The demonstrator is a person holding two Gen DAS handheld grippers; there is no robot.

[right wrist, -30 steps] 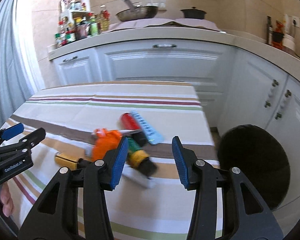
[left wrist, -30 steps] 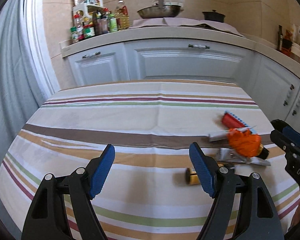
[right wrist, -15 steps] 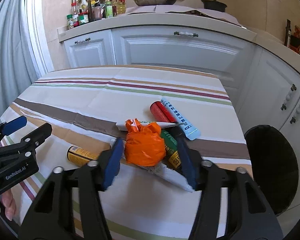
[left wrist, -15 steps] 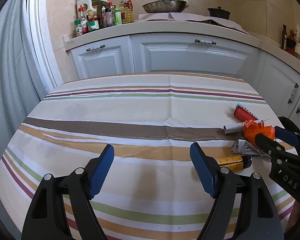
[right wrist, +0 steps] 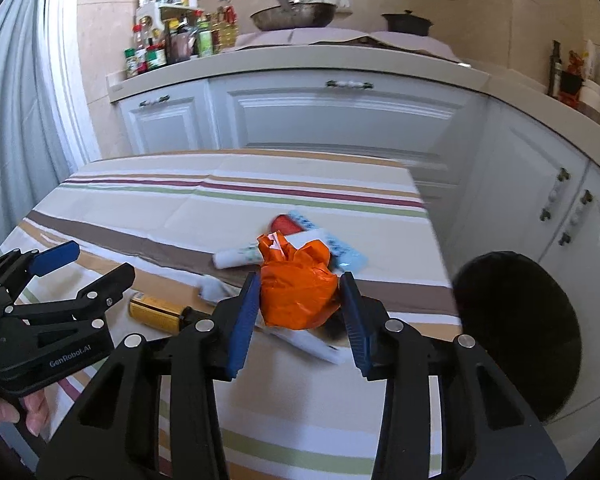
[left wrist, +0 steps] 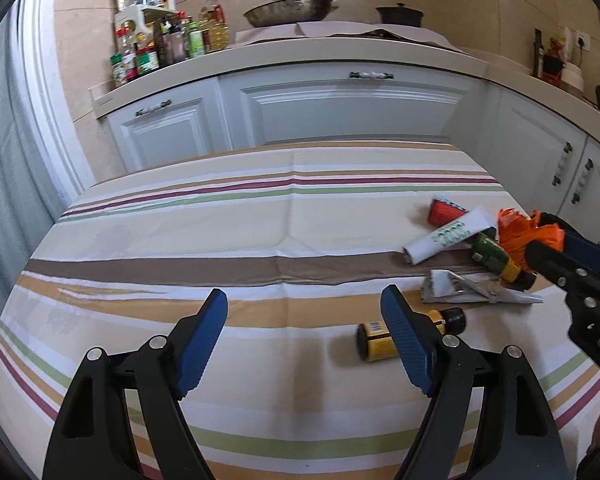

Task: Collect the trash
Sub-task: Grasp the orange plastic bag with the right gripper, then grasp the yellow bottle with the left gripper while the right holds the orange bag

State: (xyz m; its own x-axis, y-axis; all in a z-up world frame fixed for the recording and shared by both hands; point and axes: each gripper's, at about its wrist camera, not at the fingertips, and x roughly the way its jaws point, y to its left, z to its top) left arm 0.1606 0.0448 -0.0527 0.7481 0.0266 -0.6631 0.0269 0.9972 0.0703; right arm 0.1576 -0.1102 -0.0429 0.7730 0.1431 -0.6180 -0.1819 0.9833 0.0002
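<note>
Striped cloth covers the worktop [right wrist: 100, 216], with white kitchen cabinets behind. Nearest, the right gripper [right wrist: 298, 312] has been narrowing its fingers and now clamps the crumpled orange bag [right wrist: 298, 294], which sits directly between the pads at the front of the litter pile. Left of that bag, the left gripper [left wrist: 304, 334] hangs wide and empty. The black bin [right wrist: 516, 332] stands right of the bag, nearer the right hand.
</note>
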